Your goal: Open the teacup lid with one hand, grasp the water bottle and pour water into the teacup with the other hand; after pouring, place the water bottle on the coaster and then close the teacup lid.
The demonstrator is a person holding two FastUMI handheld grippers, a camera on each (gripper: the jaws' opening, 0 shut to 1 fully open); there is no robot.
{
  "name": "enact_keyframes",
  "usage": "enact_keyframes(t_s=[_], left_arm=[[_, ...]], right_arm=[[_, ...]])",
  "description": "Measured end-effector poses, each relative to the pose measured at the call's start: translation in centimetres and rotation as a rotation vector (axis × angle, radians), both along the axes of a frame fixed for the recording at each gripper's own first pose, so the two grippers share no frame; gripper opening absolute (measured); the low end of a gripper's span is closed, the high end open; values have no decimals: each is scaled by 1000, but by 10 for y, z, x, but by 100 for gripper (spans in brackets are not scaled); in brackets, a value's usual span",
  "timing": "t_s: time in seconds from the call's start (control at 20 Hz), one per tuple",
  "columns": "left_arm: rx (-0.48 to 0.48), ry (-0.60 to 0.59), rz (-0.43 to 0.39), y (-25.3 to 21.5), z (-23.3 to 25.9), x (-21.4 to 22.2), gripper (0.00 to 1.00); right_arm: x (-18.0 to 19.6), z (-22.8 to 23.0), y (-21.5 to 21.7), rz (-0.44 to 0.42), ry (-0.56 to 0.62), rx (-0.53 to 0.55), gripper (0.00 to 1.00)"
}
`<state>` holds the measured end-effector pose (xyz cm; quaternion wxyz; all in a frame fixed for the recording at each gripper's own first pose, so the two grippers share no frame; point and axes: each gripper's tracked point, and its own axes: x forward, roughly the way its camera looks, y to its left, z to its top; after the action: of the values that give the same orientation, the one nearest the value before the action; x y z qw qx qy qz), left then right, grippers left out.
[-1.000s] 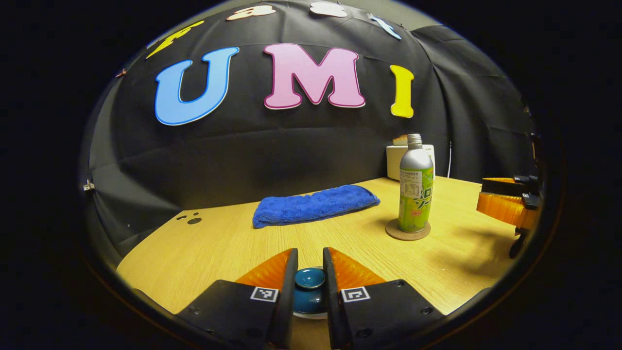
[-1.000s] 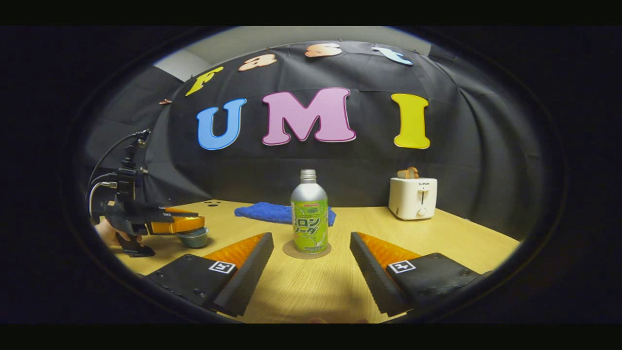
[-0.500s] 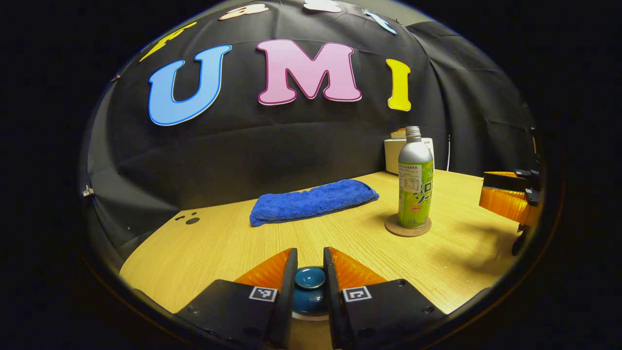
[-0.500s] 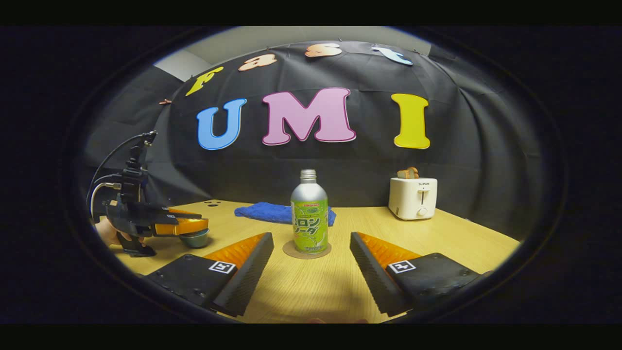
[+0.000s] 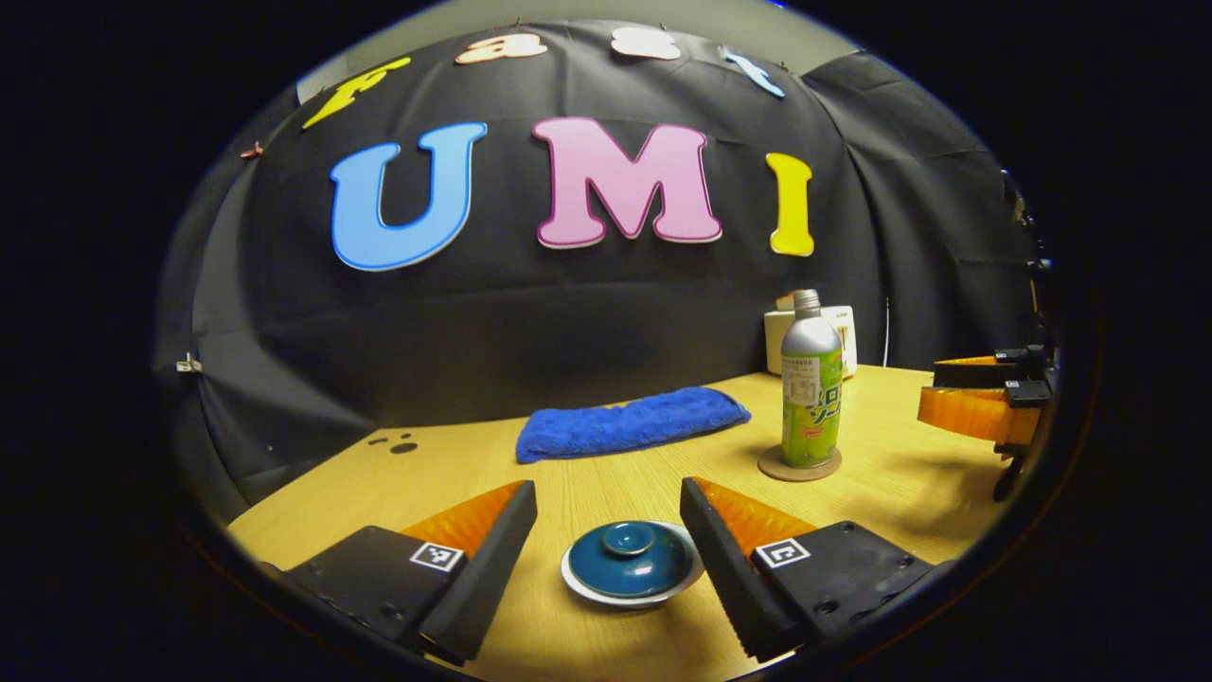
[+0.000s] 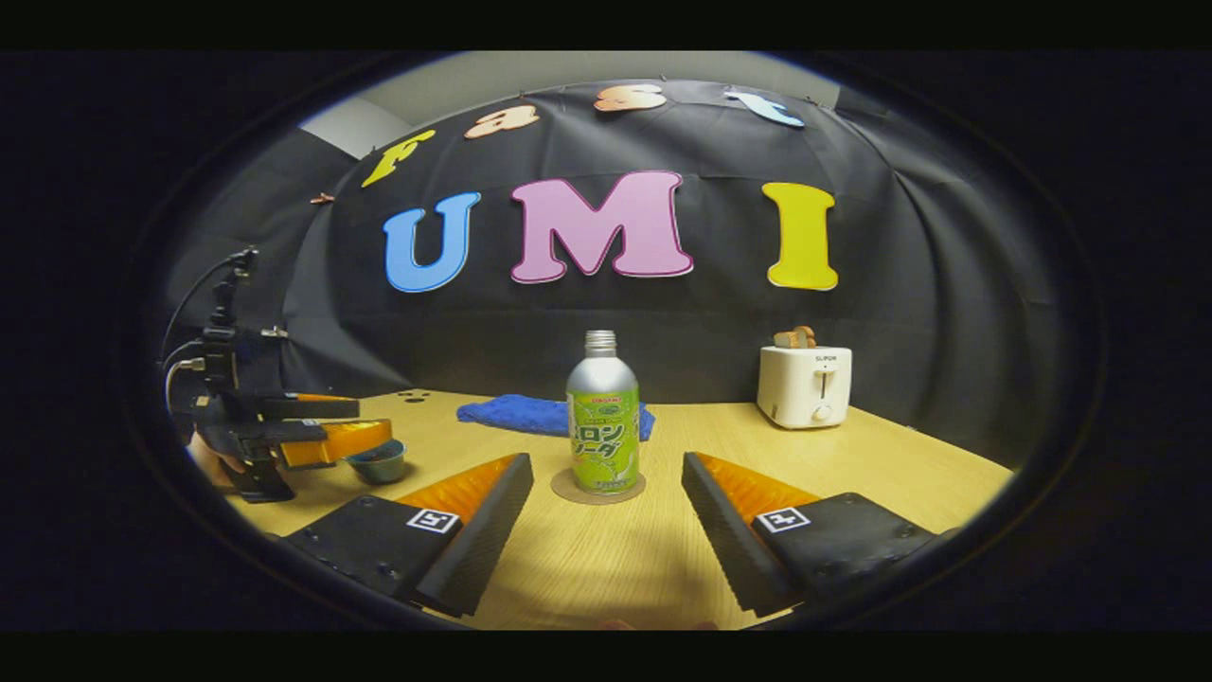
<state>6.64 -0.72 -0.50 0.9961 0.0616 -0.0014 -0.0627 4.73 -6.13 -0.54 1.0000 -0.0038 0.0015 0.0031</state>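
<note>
A dark blue teacup lid (image 5: 630, 559) with a round knob rests on the white-rimmed teacup (image 5: 627, 597) near the table's front edge. My left gripper (image 5: 608, 493) stands open, one finger on either side of the lid and neither touching it. In the right gripper view the left gripper (image 6: 373, 420) hovers just over the teacup (image 6: 379, 461) at the left. The green and silver water bottle (image 6: 603, 426) stands upright on a round coaster (image 6: 568, 491). My right gripper (image 6: 607, 464) is open just short of the bottle. In the left gripper view the bottle (image 5: 811, 398), coaster (image 5: 800, 466) and right gripper (image 5: 930, 386) show at the right.
A folded blue towel (image 5: 632, 421) lies at the back of the wooden table (image 5: 492, 464), behind the bottle in the right gripper view (image 6: 530, 414). A white toaster (image 6: 805, 384) stands at the back right. A hand holds the left gripper at the far left.
My left gripper has opened, let go of the lid's knob and drawn back a little. The lid now sits on the teacup. The right gripper and bottle have not moved.
</note>
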Motion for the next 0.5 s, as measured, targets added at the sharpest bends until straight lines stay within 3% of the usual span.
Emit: enact_keyframes(t_s=[0.1, 0.25, 0.5], left_arm=[[-79, -55, 54, 9, 12, -20, 96], [-211, -98, 71, 7, 21, -39, 97], [-225, -71, 66, 3, 15, -42, 97]], right_arm=[[-1, 0, 0, -1, 1, 0, 98], [-1, -1, -3, -14, 0, -1, 98], [-2, 0, -6, -33, -1, -1, 98]])
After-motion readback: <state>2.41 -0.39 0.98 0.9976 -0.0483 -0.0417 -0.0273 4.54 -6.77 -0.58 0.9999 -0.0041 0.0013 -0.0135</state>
